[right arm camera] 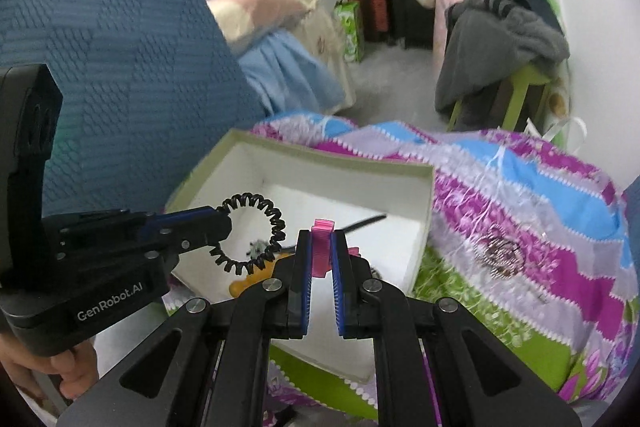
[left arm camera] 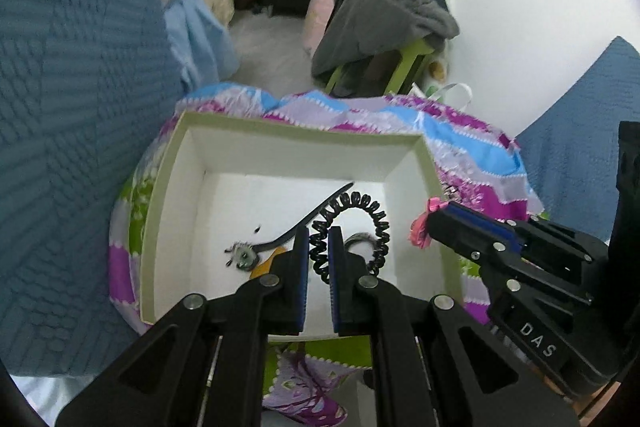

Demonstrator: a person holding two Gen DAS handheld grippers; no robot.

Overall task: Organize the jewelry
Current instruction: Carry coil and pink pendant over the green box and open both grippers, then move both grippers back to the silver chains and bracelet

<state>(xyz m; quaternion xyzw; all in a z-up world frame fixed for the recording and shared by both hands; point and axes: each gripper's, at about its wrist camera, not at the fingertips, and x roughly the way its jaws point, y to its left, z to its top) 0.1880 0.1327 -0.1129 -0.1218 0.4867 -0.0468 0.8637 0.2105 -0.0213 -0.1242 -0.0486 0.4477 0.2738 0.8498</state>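
A white box with a green rim [left arm camera: 298,133] sits on a patterned quilt; it also shows in the right wrist view [right arm camera: 332,163]. My left gripper [left arm camera: 319,247] is shut on a black spiral hair tie [left arm camera: 378,223] and holds it over the box; the tie shows in the right wrist view [right arm camera: 256,233]. My right gripper [right arm camera: 321,247] is shut on a pink ribbon bow [right arm camera: 321,247], which shows in the left wrist view [left arm camera: 420,229] at the box's right edge. Inside the box lie a black hair stick with a beaded ornament [left arm camera: 280,237] and an orange piece [left arm camera: 268,261].
The purple, blue and green quilt [right arm camera: 520,211] covers the surface under the box. A small brown wire piece [right arm camera: 502,253] lies on the quilt to the right. Blue textured fabric [left arm camera: 80,107] rises at left. Clothes-covered chairs [left arm camera: 384,15] and suitcases stand behind.
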